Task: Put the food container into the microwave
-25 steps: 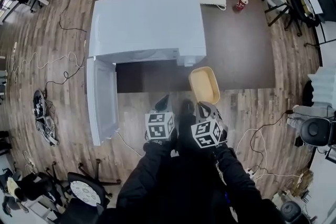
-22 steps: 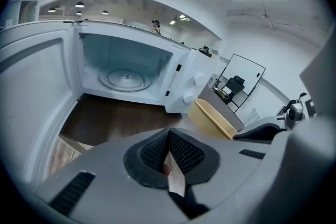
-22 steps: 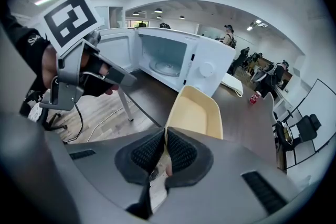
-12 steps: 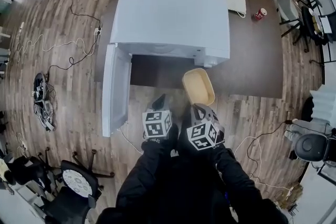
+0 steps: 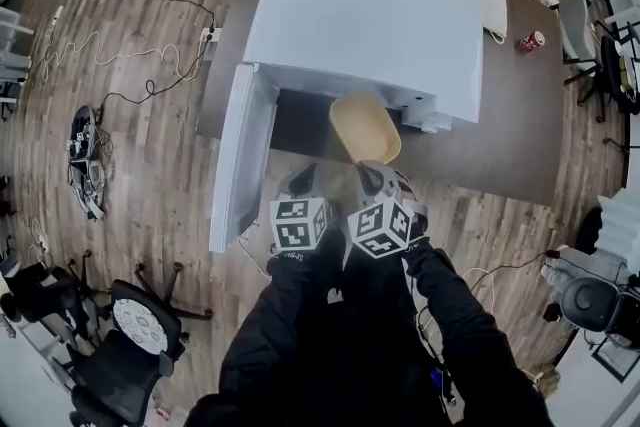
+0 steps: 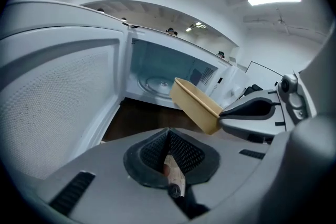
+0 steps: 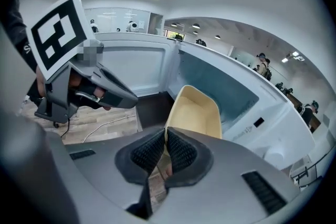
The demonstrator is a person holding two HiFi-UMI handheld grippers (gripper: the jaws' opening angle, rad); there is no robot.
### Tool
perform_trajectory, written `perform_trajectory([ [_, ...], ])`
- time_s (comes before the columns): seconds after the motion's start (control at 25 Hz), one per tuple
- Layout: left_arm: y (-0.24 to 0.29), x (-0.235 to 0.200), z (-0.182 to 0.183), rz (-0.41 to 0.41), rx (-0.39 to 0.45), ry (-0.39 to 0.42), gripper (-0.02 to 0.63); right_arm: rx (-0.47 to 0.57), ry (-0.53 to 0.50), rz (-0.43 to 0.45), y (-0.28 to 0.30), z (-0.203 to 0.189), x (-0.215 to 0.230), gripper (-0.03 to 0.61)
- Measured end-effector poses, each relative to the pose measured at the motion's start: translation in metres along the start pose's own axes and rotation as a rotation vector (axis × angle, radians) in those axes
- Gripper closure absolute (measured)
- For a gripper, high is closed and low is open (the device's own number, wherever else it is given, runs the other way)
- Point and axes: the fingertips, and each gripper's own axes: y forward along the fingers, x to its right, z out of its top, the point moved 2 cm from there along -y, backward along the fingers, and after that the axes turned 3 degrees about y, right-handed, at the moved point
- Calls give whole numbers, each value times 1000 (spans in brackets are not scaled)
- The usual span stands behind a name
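On the dark worktop, white microwave with door swung open leftward, tan container tilted in the air at the cavity's mouth, pinched by its near rim in the right gripper, left gripper beside it, jaws together on nothing.

One red can, office chair
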Motion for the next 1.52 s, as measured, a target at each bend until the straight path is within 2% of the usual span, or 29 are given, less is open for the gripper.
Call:
perform_trajectory([
  [0.4, 33, -26, 15, 24, 14, -42, 580, 14, -68, -40, 65, 31, 42, 543],
  [0.92, 57, -44, 26, 50, 20, -83, 580, 6, -115, -76, 117, 51, 81, 543],
  [1.52, 64, -51, 24, 72, 3, -106, 580, 20, -146, -75, 140, 65, 91, 543],
])
